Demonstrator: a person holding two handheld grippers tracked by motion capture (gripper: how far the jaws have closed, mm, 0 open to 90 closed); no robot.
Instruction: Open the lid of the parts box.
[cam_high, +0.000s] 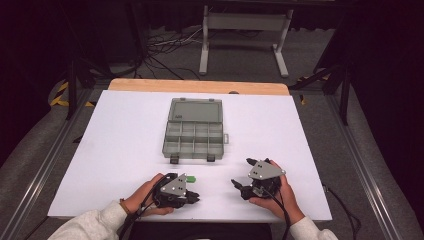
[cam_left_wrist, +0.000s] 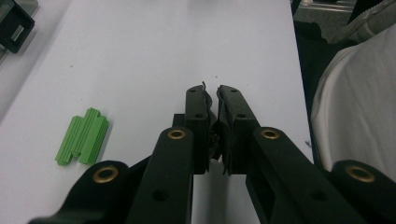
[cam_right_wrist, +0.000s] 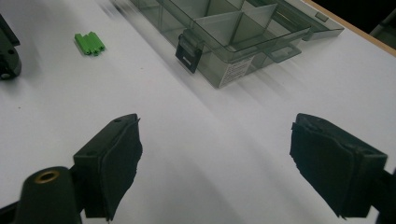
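High view: one ribbed green plastic block (cam_high: 190, 178) lies on the white table (cam_high: 125, 150) just beside the left gripper (cam_high: 192, 196), whose jaws are closed on nothing. Right gripper (cam_high: 240, 175) is spread wide, empty. One clear compartment box (cam_high: 194, 132), seemingly empty, sits open mid-table, bare tabletop around it.

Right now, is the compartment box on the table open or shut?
Open. The box has its lid folded back flat on the table, and its divided compartments look empty.
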